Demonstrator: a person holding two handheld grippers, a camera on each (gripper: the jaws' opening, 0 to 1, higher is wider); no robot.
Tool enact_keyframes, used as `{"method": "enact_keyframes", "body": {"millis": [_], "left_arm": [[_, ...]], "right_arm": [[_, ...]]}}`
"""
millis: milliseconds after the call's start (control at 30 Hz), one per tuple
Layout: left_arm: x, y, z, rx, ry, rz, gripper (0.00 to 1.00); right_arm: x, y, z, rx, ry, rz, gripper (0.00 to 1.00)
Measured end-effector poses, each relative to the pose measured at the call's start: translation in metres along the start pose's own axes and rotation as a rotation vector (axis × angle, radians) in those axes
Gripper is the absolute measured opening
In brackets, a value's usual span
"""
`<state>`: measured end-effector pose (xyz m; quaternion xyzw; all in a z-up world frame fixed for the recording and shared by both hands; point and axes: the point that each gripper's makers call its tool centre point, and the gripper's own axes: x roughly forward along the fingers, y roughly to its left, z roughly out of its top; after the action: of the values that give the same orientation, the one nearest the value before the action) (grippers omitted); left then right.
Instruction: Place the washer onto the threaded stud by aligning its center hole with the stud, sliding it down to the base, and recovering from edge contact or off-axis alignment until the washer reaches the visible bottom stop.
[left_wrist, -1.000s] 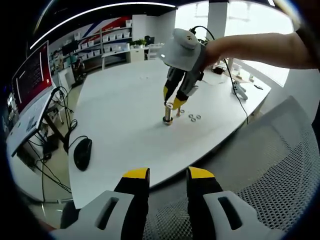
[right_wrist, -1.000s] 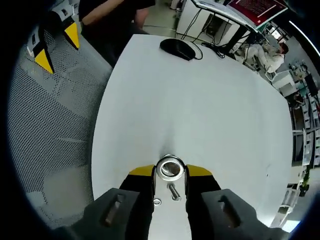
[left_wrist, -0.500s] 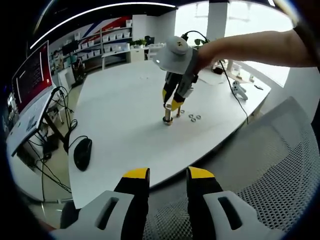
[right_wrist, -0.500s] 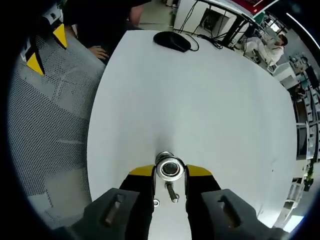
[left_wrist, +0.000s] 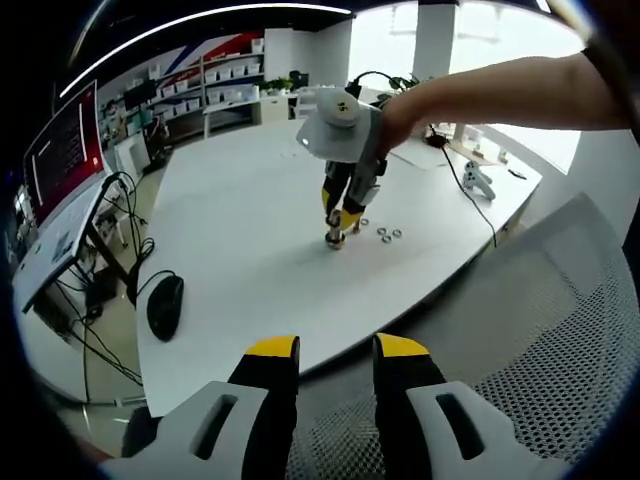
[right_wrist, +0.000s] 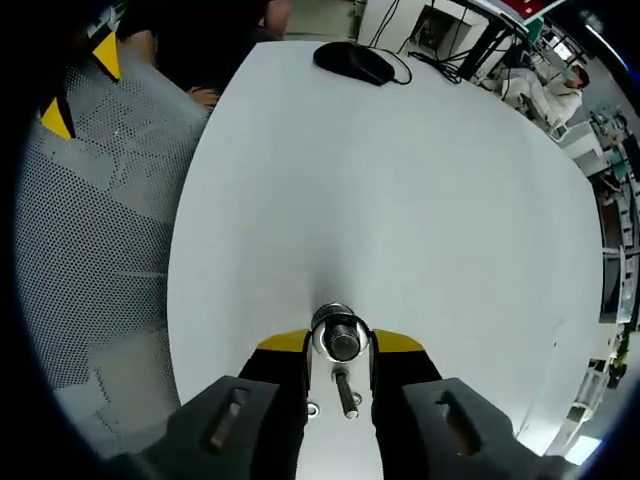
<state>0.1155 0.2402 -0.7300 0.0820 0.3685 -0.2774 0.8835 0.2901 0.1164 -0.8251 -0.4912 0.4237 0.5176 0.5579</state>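
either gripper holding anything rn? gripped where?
Right gripper pinches the flat silver metal washer by opposite sides of its outer rim, over the upright threaded stud. Left gripper is open, holding nothing.

The white counter (left_wrist: 250, 230) carries an upright stud (left_wrist: 333, 238). Just beside the stud lie what look like spare washers (left_wrist: 389, 235). A black mouse (left_wrist: 165, 306) sits well apart from it, near the counter's edge.

One white surface (left_wrist: 250, 230) sits in the middle of the left gripper view. On it stand two studs (left_wrist: 334, 236), and three loose washers (left_wrist: 384, 235) lie just right of them. One black mouse (left_wrist: 165, 306) lies at the lower left. One washer (right_wrist: 339, 335) sits in the right gripper view, between the tongs.
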Motion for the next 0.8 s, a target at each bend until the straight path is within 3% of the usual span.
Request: {"method": "enact_keyframes", "body": {"millis": [433, 800], "left_arm": [[0.000, 0.000, 0.000, -0.003, 0.002, 0.000, 0.28], [0.000, 0.000, -0.001, -0.004, 0.004, 0.002, 0.28]], "right_arm": [[0.022, 0.005, -0.004, 0.013, 0.024, 0.041, 0.23], [0.021, 0.005, -0.003, 0.010, -0.007, 0.032, 0.27]]}}
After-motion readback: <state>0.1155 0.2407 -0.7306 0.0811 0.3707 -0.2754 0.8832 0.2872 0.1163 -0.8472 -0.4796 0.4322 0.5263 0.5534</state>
